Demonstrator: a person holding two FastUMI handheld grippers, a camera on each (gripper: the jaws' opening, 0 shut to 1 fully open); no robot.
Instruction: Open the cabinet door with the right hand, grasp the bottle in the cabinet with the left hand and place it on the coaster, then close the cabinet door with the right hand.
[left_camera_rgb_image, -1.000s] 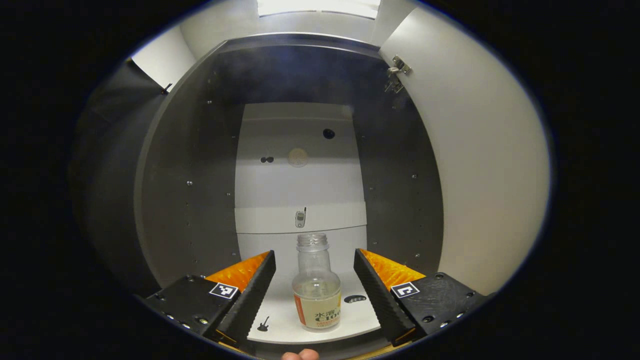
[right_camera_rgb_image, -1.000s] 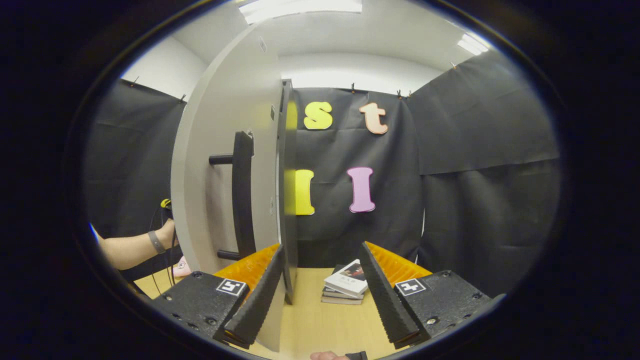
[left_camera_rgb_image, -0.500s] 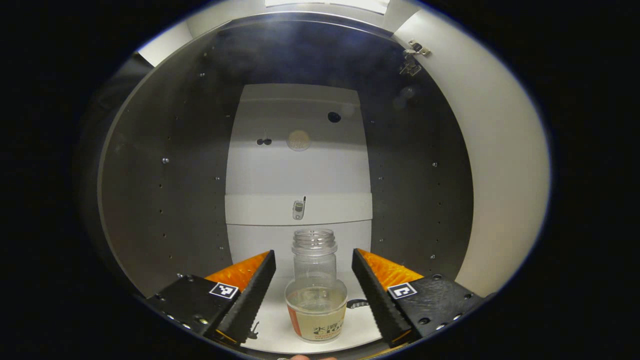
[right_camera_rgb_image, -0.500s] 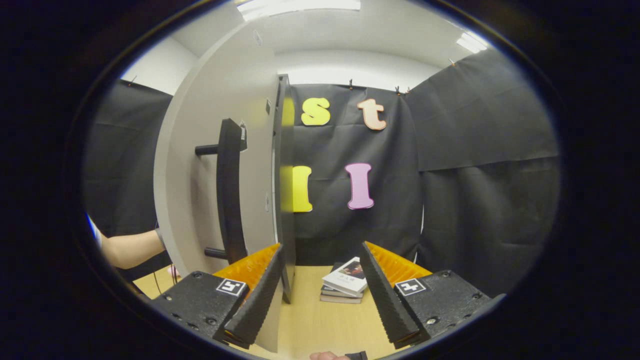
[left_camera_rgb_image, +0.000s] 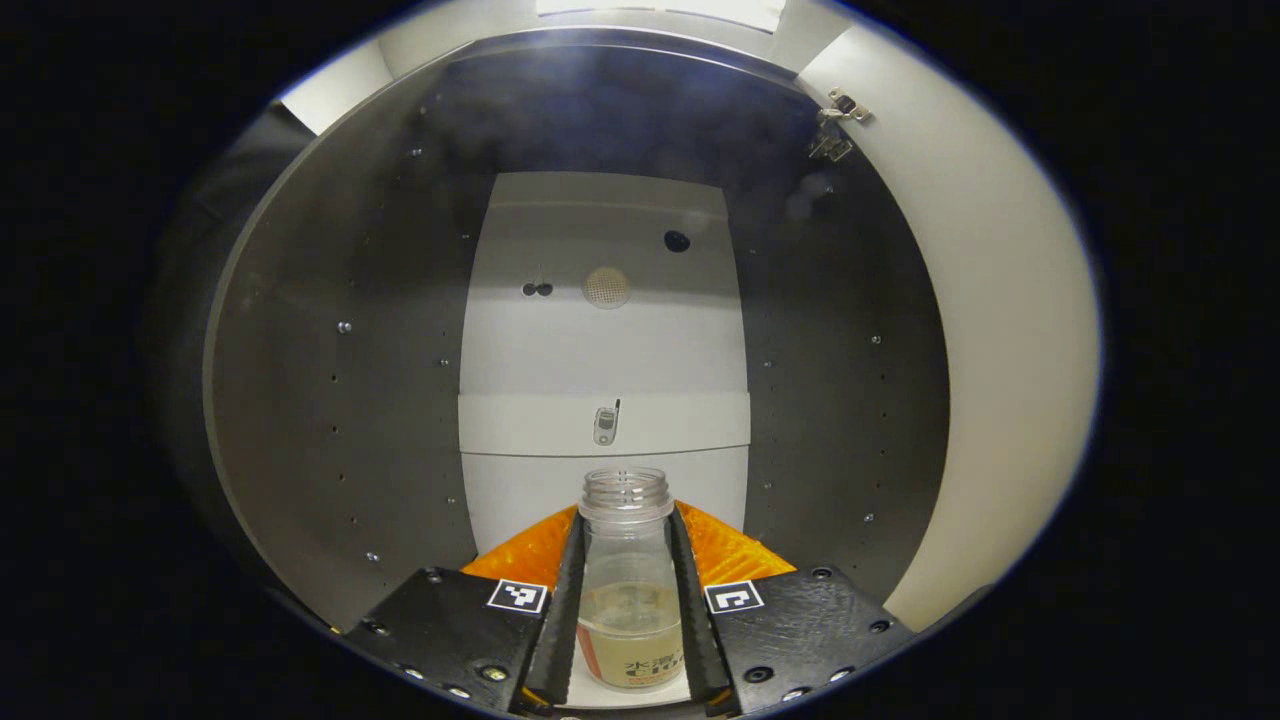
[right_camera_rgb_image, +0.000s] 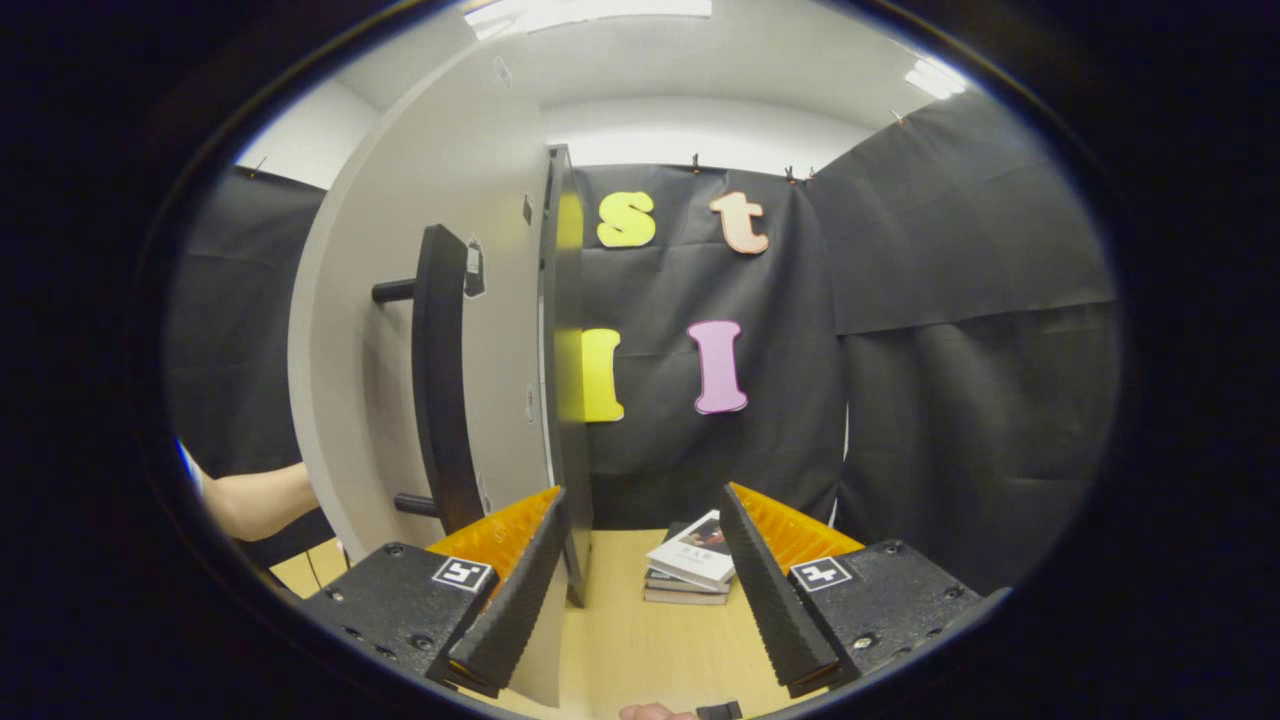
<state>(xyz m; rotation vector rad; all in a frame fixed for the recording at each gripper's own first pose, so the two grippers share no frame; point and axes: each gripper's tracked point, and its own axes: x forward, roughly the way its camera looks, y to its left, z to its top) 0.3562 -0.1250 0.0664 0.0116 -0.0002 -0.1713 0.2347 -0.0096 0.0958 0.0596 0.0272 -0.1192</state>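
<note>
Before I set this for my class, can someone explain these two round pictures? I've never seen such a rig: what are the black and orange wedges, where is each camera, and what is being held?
A person holds a two-finger tool in each hand, and each carries a wide-angle camera looking forward along its own fingers. The wedges are those fingers.

In the left gripper view, the left gripper is inside the open cabinet, shut on a clear uncapped bottle holding some pale liquid, standing on the white shelf.

In the right gripper view, the right gripper is open and holds nothing. To its left is the opened cabinet door with its black handle. Ahead, a stack of books lies on the wooden table.
</note>
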